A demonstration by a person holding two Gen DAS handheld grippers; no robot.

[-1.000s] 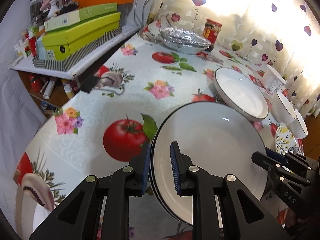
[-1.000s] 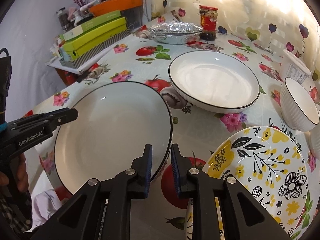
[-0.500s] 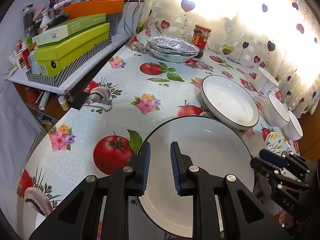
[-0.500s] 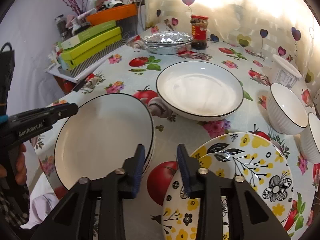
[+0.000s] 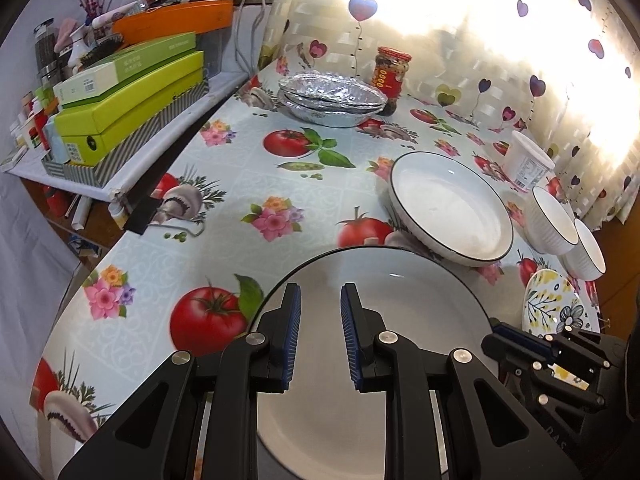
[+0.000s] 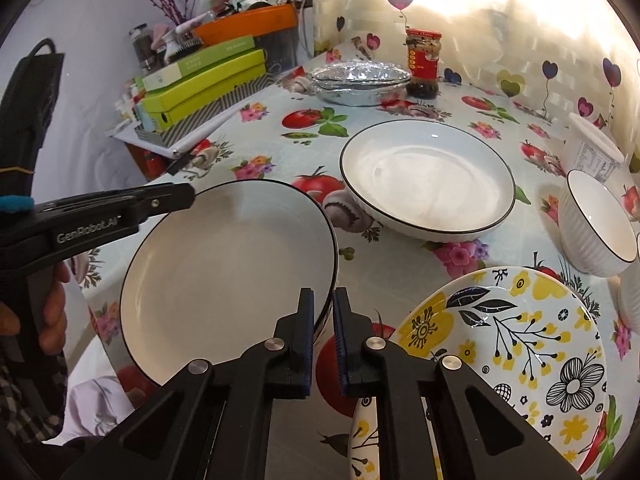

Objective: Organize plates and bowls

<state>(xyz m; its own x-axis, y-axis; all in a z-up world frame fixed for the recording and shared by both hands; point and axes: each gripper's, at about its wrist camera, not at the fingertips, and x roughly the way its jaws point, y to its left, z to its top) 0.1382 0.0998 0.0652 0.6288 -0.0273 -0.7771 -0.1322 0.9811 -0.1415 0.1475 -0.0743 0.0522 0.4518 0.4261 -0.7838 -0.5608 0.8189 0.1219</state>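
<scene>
A white plate with a thin black rim [image 5: 400, 320] [image 6: 224, 272] lies near the table's front edge. My left gripper [image 5: 320, 320] [image 6: 188, 196] hovers over the plate's left part, its blue pads a narrow gap apart with nothing between them. The jaws of my right gripper [image 6: 324, 312] [image 5: 492, 344] have closed onto the plate's right rim, which runs into the gap between the pads. A second black-rimmed white plate [image 6: 428, 176] [image 5: 448, 208] sits further back. A yellow floral plate [image 6: 520, 340] lies to the right, and ribbed white bowls [image 6: 596, 224] stand beyond it.
Foil dishes [image 6: 360, 80] and a red-labelled jar [image 6: 424, 64] stand at the back by the heart-patterned curtain. A white tub [image 6: 592, 152] is at the right. A side shelf with green boxes [image 5: 128, 112] runs along the left. A person's hand [image 6: 52, 312] holds the left gripper.
The left gripper came off the plate's left rim and now stands a little higher, over the plate's inside. The right gripper's jaws spread slightly, then closed on the right rim.
</scene>
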